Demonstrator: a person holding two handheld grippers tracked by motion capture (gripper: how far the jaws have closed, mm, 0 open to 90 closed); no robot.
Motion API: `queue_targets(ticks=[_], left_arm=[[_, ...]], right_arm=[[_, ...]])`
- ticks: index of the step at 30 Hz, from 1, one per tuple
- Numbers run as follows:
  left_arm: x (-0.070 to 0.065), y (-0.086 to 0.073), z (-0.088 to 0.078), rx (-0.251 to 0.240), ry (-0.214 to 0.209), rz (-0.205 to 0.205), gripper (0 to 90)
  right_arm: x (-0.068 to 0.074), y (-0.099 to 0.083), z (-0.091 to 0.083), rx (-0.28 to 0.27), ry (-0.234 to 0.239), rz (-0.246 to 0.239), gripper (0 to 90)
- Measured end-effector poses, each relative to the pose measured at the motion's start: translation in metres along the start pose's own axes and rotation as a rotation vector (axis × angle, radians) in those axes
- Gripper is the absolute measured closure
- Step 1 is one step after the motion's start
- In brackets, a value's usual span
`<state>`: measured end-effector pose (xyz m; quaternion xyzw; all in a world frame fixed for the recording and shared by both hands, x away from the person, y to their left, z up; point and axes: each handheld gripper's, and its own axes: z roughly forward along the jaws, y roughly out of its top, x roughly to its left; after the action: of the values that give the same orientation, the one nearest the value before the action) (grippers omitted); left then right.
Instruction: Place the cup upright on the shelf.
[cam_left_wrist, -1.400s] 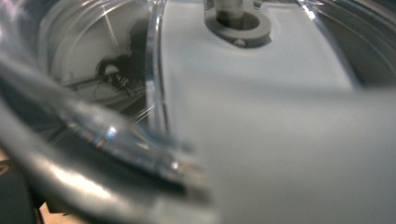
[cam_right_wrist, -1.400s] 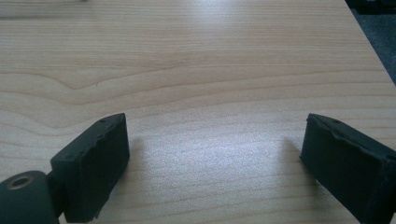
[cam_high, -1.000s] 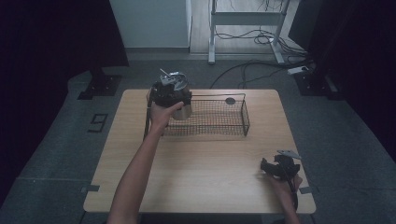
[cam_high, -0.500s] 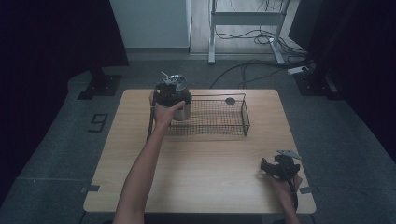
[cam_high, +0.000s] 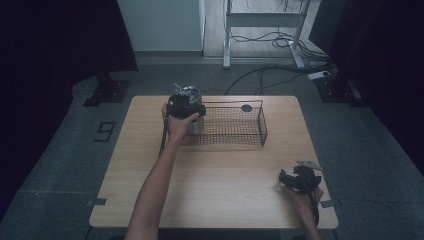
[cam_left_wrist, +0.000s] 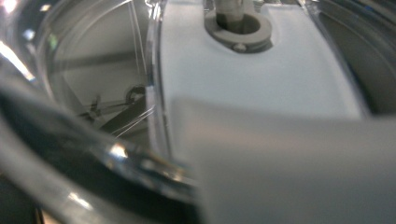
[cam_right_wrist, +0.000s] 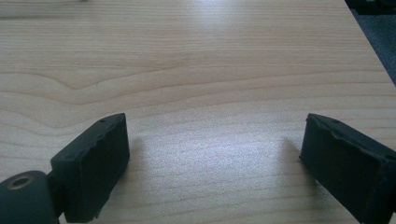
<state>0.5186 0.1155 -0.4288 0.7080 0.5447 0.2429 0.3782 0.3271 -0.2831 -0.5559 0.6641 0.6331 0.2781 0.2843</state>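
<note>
Clear glass and a white lid (cam_left_wrist: 252, 70) crowd the left gripper view, so its jaws are hidden and their grip cannot be told. In the high view the left gripper (cam_high: 184, 106) is seen atop an upright jar (cam_high: 192, 117) at the wire basket's (cam_high: 250, 135) left end. The right gripper (cam_high: 298, 180) is held wide open, empty, on the wooden table (cam_high: 225, 190).

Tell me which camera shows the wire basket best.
The high view: the wire basket sits whole on the far half of the table, with the left gripper and a clear container at its left end. The left gripper view gives a blurred close-up of that container; the right gripper view gives bare tabletop.
</note>
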Motion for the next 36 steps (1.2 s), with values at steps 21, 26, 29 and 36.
queue_targets(ticks=[21, 26, 29, 36], left_arm=[[-0.007, -0.018, 0.022, 0.052, 0.010, 0.006, 3.8], [-0.009, -0.021, 0.026, 0.065, 0.011, 0.008, 3.8], [-0.010, -0.025, 0.027, 0.064, 0.009, 0.001, 3.7], [-0.013, -0.031, 0.026, 0.054, 0.007, 0.050, 3.6]], right_arm=[[0.000, 0.000, 0.000, -0.001, 0.001, -0.001, 8.0], [0.000, 0.000, 0.000, -0.001, 0.001, -0.001, 8.0], [0.000, 0.000, 0.000, -0.001, 0.001, -0.001, 8.0], [0.000, 0.000, 0.000, -0.001, 0.001, -0.001, 8.0]])
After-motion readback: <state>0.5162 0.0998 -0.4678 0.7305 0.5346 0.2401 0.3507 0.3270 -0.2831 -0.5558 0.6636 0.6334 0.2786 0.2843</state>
